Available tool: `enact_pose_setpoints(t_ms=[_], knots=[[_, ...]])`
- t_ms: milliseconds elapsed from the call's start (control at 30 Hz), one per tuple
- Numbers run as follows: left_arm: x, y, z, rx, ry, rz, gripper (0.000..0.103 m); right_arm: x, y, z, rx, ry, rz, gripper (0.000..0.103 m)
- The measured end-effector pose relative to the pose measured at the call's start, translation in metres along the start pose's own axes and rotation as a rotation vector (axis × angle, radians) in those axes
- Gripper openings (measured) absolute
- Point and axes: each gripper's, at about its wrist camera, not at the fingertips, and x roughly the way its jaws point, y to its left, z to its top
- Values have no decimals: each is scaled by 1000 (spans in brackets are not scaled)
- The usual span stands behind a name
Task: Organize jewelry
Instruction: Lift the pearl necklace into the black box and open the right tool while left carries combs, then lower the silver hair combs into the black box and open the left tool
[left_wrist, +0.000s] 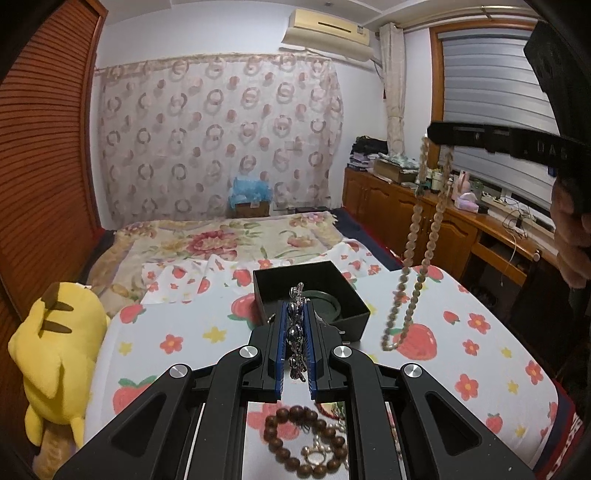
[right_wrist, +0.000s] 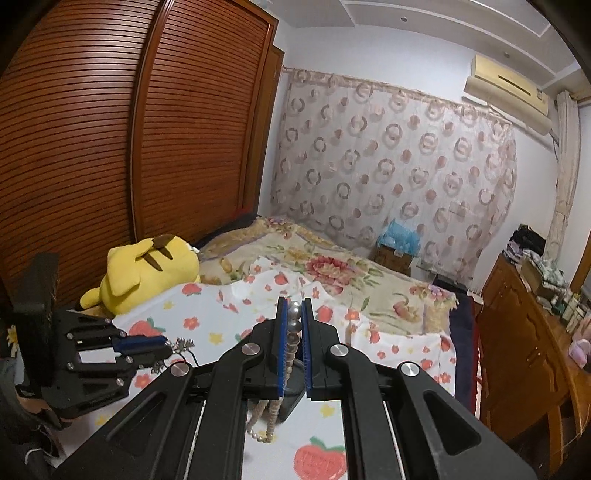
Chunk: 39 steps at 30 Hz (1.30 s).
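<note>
Silver chain (left_wrist: 296, 332) sits pinched between left fingers (left_wrist: 282, 343) (jaws closed).

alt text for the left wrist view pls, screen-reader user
The left gripper is shut on a silver chain piece near an open black box on a strawberry-print cloth. At right, the right gripper dangles a bead necklace.

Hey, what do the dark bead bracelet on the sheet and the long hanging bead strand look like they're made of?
Dark bead bracelet: probably wood, matte brown round beads with little shine. Long bead strand, hanging from the right gripper: pale, slightly translucent beads with soft gloss, maybe stone, glass or plastic; the look leaves it open.
</note>
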Motion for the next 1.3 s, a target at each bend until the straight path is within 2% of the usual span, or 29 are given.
enact_pose_setpoints(t_ms=[233,400,800,933,1100,1167,1200,1300], knots=[[24,8,13,-12,12,-1,8,21,-17,19,0,-17,12,8],[42,11,24,-12,17,-2,8,43,-27,18,11,0,41,8],[104,18,36,3,79,18,8,139,-28,-52,69,194,142,8],[122,19,38,10,99,20,8,162,-23,-76,94,245,172,9],[140,18,39,16,123,18,8,174,-22,-91,112,272,206,10],[149,17,39,19,135,17,8,173,-24,-95,118,272,209,16],[152,18,38,19,141,16,8,172,-26,-97,119,270,204,24],[161,18,35,15,160,6,8,167,-29,-103,116,269,181,25]])
